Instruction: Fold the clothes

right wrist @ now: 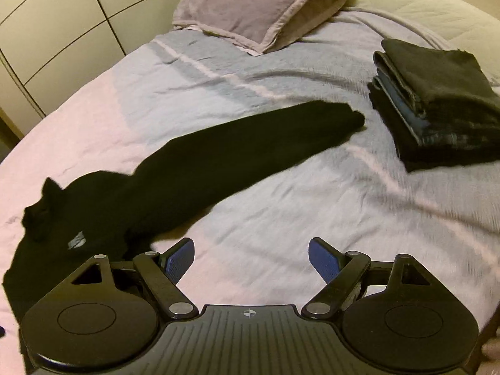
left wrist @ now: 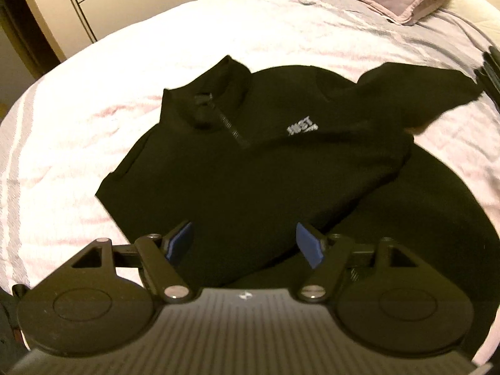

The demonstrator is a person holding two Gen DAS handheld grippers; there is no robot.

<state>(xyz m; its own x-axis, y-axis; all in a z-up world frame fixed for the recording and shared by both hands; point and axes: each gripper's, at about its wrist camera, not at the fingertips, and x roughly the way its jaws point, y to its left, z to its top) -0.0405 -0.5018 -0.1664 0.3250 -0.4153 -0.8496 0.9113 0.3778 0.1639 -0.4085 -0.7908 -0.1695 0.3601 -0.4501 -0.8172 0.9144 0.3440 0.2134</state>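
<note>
Nearest to me I count two grippers, the left gripper [left wrist: 243,237] spread wide with nothing between its blue pads [left wrist: 307,243] above the black pullover [left wrist: 250,168], and the right gripper [right wrist: 251,254] just as wide and empty over bare sheet beside it. I see one pullover lying flat on the bed [right wrist: 281,206], collar and zip up, one sleeve [right wrist: 250,143] stretched out toward one stack of folded dark clothes [right wrist: 437,103]. Farther off I make out two pillows [right wrist: 250,9] at the head of the pale, creased sheet, and cream wardrobe doors [right wrist: 62,31] along the wall.
</note>
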